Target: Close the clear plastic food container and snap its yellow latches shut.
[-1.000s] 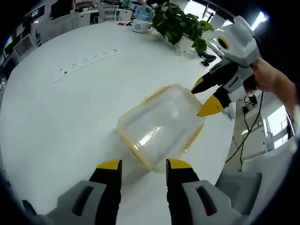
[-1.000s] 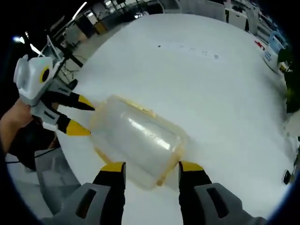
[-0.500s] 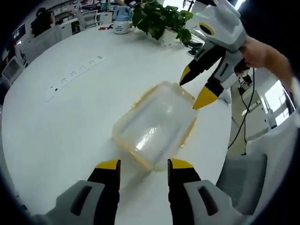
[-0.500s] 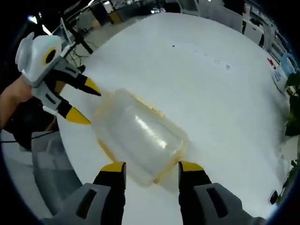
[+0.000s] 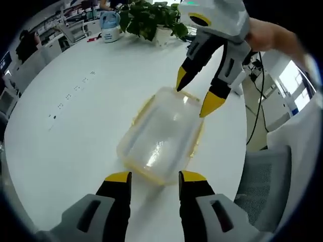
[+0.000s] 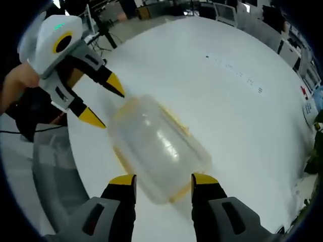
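- While the clear rectangular plastic food container with the yellow rim lies flat on the round white table, centre of the left gripper view, both tools stand at its two short ends, which looks like a setup for pressing from both sides.
- Left gripper, bottom centre of its own view: yellow-tipped jaws spread wide, nothing between them, tips just short of the container's near end. It also appears upper left in the right gripper view, jaws apart there too.
- Right gripper, bottom centre of its view: jaws likewise wide and empty, straddling the near end without a visible grip. Seen from the other side, it points down at the far end, upper centre.
- Lid appears seated on the base; whether the yellow latches are snapped I cannot tell, the plastic being blurred.
- Judgement: open jaws suit pushing latch flaps down rather than lifting.
- Green potted plant stands well apart, top of the left gripper view.
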Tool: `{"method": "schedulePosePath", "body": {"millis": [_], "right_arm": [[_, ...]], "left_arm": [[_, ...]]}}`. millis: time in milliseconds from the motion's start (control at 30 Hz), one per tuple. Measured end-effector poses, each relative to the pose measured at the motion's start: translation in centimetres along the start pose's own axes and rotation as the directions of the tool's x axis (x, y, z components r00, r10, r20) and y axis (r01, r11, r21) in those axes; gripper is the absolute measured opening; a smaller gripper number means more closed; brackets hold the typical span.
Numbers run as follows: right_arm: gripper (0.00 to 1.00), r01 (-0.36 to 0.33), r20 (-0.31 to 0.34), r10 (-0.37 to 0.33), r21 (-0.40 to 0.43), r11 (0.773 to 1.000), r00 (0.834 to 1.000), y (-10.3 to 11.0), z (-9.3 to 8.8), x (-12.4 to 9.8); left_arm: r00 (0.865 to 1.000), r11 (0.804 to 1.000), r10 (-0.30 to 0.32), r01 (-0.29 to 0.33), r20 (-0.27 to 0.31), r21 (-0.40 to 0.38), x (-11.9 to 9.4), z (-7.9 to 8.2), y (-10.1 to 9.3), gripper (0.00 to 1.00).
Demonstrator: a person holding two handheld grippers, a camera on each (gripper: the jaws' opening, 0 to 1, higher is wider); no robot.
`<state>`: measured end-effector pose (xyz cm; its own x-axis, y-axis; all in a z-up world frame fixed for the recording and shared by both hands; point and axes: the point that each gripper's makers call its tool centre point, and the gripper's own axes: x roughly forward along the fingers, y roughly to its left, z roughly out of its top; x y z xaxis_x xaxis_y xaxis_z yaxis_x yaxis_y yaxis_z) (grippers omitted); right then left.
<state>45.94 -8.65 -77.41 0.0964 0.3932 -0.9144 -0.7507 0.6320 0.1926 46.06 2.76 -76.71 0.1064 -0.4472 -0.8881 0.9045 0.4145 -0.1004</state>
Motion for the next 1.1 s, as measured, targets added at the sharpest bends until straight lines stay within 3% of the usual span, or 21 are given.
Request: {"method": "schedulePosePath", "body": {"millis": [167,433,667,800,1100], "right_arm": [[0.40,0.000,-0.014,-0.001,-0.059,0.998,1.000,-0.1,0.0,0.0],[0.38,-0.013,-0.037,0.007,-0.147,0.989,0.999,0.3,0.1,0.1],[0.36,0.008,-0.056,-0.023,-0.258,0.966,0.998,0.2,0.4,0.3],[0.35,0.002,-0.056,-0.018,-0.276,0.961,0.998,0.4,0.6,0.2],[0.33,-0.005,-0.042,-0.010,-0.336,0.942,0.999,0.6,1.3,0.4]], "left_arm": [[1.000,0.996,-0.013,0.014,-0.010,0.084,0.0,0.6,-0.3,0.36],[0.999,0.987,-0.013,0.020,-0.046,0.157,0.1,0.8,-0.2,0.36],[0.996,0.967,-0.014,0.036,-0.087,0.252,0.1,0.7,-0.4,0.35],[0.995,0.956,-0.021,0.049,-0.099,0.290,0.3,0.7,-0.7,0.35],[0.998,0.936,-0.018,0.041,-0.067,0.349,0.4,1.9,-1.0,0.34]]}}
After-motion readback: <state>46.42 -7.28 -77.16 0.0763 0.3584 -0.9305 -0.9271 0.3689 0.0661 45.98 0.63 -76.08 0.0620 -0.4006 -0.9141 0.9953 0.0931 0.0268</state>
